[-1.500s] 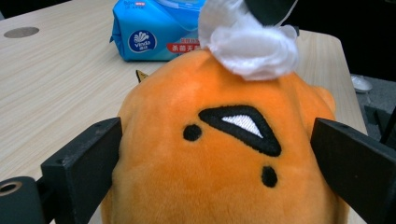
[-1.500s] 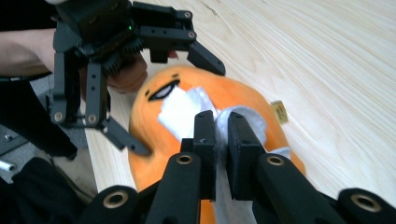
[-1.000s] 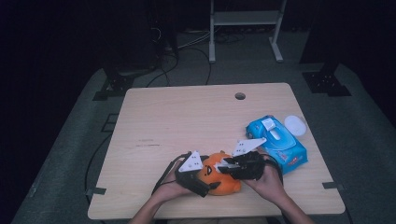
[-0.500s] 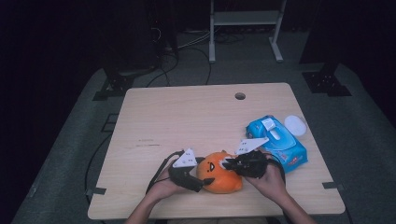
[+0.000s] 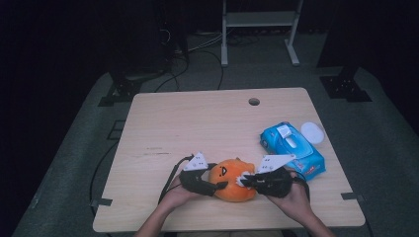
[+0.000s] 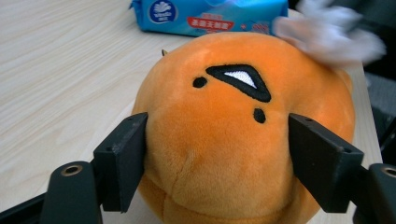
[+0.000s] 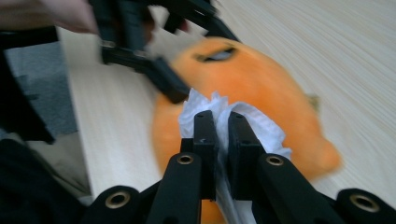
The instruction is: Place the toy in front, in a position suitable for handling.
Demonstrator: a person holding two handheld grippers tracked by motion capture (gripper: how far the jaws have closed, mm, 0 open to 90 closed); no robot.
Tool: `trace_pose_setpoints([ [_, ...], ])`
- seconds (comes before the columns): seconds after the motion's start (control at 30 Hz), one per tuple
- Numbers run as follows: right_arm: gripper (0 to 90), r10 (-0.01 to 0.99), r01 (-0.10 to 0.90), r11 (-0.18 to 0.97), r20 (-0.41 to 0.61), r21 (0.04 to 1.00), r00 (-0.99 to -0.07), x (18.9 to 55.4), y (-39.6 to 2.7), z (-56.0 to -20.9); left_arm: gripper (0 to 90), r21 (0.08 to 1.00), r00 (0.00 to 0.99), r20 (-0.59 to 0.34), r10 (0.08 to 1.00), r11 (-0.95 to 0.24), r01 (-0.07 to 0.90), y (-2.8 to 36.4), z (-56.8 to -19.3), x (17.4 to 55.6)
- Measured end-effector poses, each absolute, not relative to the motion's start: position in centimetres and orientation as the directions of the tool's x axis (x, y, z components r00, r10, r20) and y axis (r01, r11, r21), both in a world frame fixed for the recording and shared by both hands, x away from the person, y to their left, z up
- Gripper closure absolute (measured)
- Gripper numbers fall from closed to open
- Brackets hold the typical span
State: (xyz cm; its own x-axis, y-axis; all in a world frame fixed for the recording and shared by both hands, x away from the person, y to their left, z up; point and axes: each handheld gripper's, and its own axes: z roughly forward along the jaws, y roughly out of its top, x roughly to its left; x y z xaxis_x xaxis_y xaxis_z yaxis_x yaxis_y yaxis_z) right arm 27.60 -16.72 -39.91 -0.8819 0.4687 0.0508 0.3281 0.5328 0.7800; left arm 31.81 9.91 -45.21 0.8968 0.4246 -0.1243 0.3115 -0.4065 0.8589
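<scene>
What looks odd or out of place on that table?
Nothing is spilled or broken. The oddest sight is the orange plush toy squeezed by the left gripper while the right gripper presses a white tissue against it. The blue wipes pack lies askew nearby.

Soft, even light falls on the pale table (image 5: 207, 123) in the high view while the floor around it sinks into near-black, slightly grainy. The left gripper view is bright and sharp up close, its upper right smeared. The right gripper view shows motion blur throughout.
</scene>
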Motion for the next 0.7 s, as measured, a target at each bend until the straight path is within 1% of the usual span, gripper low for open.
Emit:
trace_pose_setpoints([
  [0.1, 83.0, 0.46, 0.3, 0.552, 0.016, 0.778, -0.888, 27.4, -16.3, -39.9, 24.7, 0.86, 0.894, -0.145, 0.424, -0.393, 0.326, 10.2, -45.3, 31.9],
  [0.17, 83.0, 0.473, 0.313, 0.539, 0.026, 0.782, -0.881, 27.8, -16.8, -40.0, 22.5, 0.862, 0.895, -0.148, 0.421, -0.388, 0.325, 10.2, -45.2, 31.9],
  [0.2, 83.0, 0.494, 0.333, 0.528, 0.036, 0.781, -0.869, 28.1, -17.4, -40.2, 18.5, 0.891, 0.914, -0.119, 0.388, -0.364, 0.27, 10.2, -44.5, 31.6],
  [0.27, 83.0, 0.514, 0.359, 0.498, 0.064, 0.789, -0.855, 28.6, -18.1, -40.5, 17.3, 0.907, 0.927, -0.079, 0.365, -0.361, 0.219, 10.0, -43.9, 31.2],
  [0.3, 83.0, 0.514, 0.359, 0.498, 0.064, 0.789, -0.855, 28.6, -18.1, -40.5, 17.3, 0.907, 0.927, -0.079, 0.365, -0.361, 0.219, 10.0, -43.9, 31.2],
  [0.33, 82.9, 0.528, 0.371, 0.483, 0.074, 0.793, -0.846, 29.0, -18.3, -40.6, 18.5, 0.899, 0.929, -0.037, 0.368, -0.393, 0.191, 9.6, -44.1, 31.1],
  [0.37, 83.0, 0.529, 0.372, 0.476, 0.079, 0.797, -0.845, 29.1, -18.3, -40.7, 22.0, 0.896, 0.926, -0.027, 0.377, -0.402, 0.19, 9.5, -44.4, 31.2],
  [0.4, 82.9, 0.53, 0.367, 0.478, 0.071, 0.798, -0.845, 29.1, -18.1, -40.7, 26.0, 0.893, 0.92, -0.035, 0.391, -0.401, 0.205, 9.5, -44.5, 31.3],
  [0.47, 82.9, 0.519, 0.345, 0.486, 0.053, 0.803, -0.853, 28.6, -17.5, -40.4, 30.9, 0.889, 0.912, -0.059, 0.407, -0.394, 0.233, 9.8, -44.6, 31.6],
  [0.53, 82.9, 0.489, 0.319, 0.498, 0.042, 0.806, -0.871, 28.0, -17.1, -40.1, 31.9, 0.887, 0.904, -0.097, 0.417, -0.376, 0.269, 10.2, -44.8, 31.9],
  [0.57, 82.9, 0.482, 0.308, 0.506, 0.031, 0.805, -0.875, 27.8, -17.0, -40.0, 32.0, 0.887, 0.904, -0.097, 0.417, -0.376, 0.269, 10.2, -44.8, 31.9],
  [0.6, 82.9, 0.486, 0.306, 0.513, 0.022, 0.802, -0.873, 27.6, -17.0, -40.0, 32.1, 0.885, 0.898, -0.121, 0.423, -0.364, 0.291, 10.4, -44.9, 32.2],
  [0.7, 83.0, 0.512, 0.325, 0.505, 0.026, 0.799, -0.858, 27.7, -18.2, -40.2, 32.3, 0.885, 0.892, -0.141, 0.43, -0.349, 0.308, 10.6, -45.0, 32.3],
])
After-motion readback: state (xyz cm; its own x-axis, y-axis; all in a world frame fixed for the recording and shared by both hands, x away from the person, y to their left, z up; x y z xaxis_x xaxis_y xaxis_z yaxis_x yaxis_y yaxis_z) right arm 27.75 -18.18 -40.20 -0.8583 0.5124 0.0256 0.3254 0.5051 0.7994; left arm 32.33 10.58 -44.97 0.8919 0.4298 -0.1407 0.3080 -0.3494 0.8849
